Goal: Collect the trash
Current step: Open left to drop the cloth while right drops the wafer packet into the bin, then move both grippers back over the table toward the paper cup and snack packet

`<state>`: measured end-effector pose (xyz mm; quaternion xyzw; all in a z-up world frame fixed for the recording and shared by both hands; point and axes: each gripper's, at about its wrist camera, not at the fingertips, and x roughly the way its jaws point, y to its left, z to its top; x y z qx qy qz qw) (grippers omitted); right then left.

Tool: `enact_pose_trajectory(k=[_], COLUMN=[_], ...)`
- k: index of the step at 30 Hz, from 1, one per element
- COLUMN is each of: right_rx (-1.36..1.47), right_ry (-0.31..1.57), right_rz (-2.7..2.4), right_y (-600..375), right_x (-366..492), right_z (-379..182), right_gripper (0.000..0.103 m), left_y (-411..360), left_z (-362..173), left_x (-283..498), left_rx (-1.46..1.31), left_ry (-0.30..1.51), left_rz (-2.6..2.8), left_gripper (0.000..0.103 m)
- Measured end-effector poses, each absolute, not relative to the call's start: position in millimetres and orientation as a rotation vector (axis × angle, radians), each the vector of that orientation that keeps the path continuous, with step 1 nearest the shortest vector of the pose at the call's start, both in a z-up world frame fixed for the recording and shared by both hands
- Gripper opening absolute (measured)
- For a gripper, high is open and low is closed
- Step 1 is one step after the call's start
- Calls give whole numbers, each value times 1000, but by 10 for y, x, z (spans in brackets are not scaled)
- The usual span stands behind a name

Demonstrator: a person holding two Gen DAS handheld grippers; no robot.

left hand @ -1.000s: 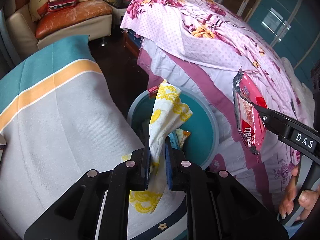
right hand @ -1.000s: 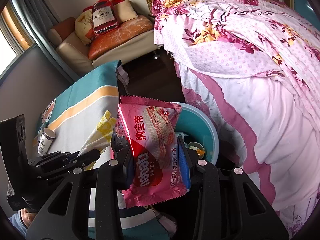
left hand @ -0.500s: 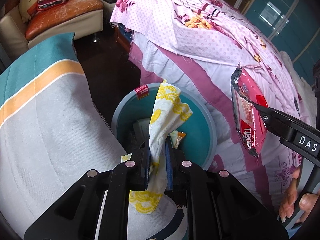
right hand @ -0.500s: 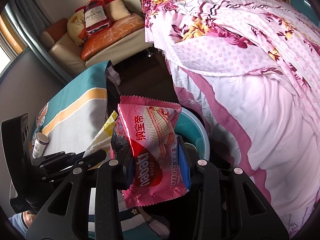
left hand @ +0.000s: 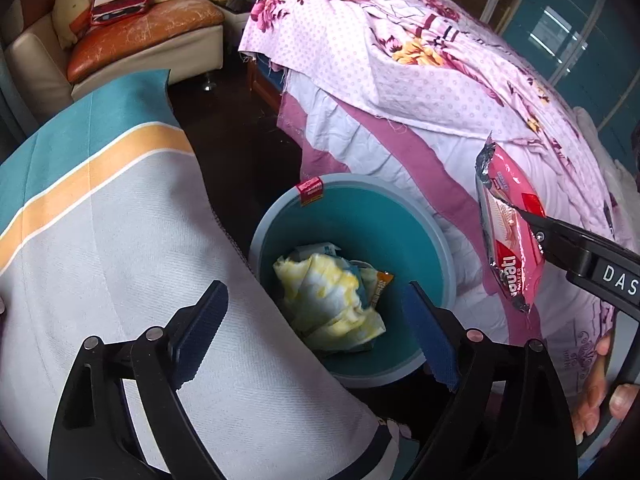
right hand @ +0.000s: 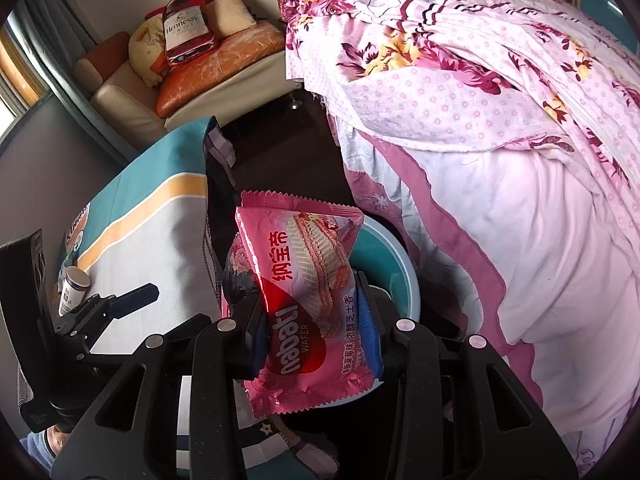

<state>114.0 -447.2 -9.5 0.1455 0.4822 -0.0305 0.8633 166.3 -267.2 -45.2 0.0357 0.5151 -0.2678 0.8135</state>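
Observation:
A teal bin (left hand: 400,216) stands on the floor between the cloth-covered table and the bed. A crumpled white-and-yellow wrapper (left hand: 332,300) lies inside it on other trash. My left gripper (left hand: 316,332) hovers over the bin's near rim, its jaws opening wide with nothing between them. My right gripper (right hand: 312,320) is shut on a pink wafer packet (right hand: 304,292), held upright above the bin (right hand: 396,272). In the left wrist view that wafer packet (left hand: 508,232) hangs right of the bin from the right gripper's finger (left hand: 560,240).
A striped tablecloth (left hand: 100,220) covers the table on the left. A bed with a pink floral cover (left hand: 440,80) fills the right. A small white bottle (right hand: 72,288) stands on the table. A sofa (right hand: 132,92) with cushions sits at the back.
My left gripper has opened and let go of the white-and-yellow wrapper, which has dropped into the bin. The right gripper still holds the pink packet in the same place.

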Motion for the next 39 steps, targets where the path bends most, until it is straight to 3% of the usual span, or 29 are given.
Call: enact_pose_trajectory(k=[17, 21, 24, 28, 39], right_rx=[261, 248, 243, 238, 220], right_ry=[1047, 1062, 1071, 1083, 1118], right_rz=[-50, -54, -59, -64, -73], right_y=[-4231, -4169, -4133, -4081, -3885], right_x=[1289, 1332, 1348, 1364, 1335], right_z=[-164, -193, -212, -225, -212], right_gripper=[38, 49, 64, 71, 75], left_y=[-2320, -2247, -2185, -2109, -1829], left_z=[-531, -539, -551, -576, -604], left_x=[1625, 1632, 1653, 1672, 1652], left_rx=[35, 26, 15, -1, -47], left_ry=[1123, 1121, 1125, 1134, 1142], left_rz=[-542, -543, -539, -530, -516], left_gripper=[91, 91, 92, 93, 94])
